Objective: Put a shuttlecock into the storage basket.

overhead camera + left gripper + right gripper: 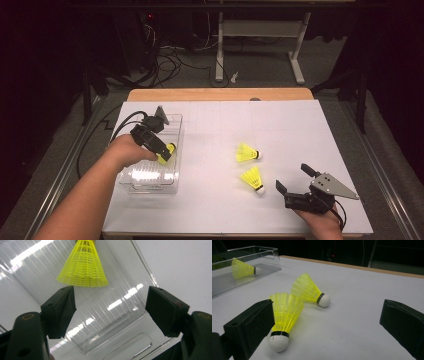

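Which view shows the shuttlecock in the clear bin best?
Right gripper view: the binned shuttlecock lies whole, side-on, cork included, inside the clear bin. Left gripper view crops its cork. High view: the left hand-held gripper covers most of it.

A: In the left gripper view, what of the shuttlecock in the tray (83,266) is cut off?

B: Its cork end passes beyond the top edge; the skirt alone is legible. The clear tray (120,315) runs out of the picture at the top and left.

A: And in the high view?

B: The left gripper (159,145) covers most of that shuttlecock; a small yellow patch remains beside the jaws, too small to tell its lie. The person's right hand (320,222) is cut by the near edge.

A: In the right gripper view?

B: The nearer shuttlecock (283,315) has its skirt partly hidden behind the left jaw. The tray's left part leaves the frame.
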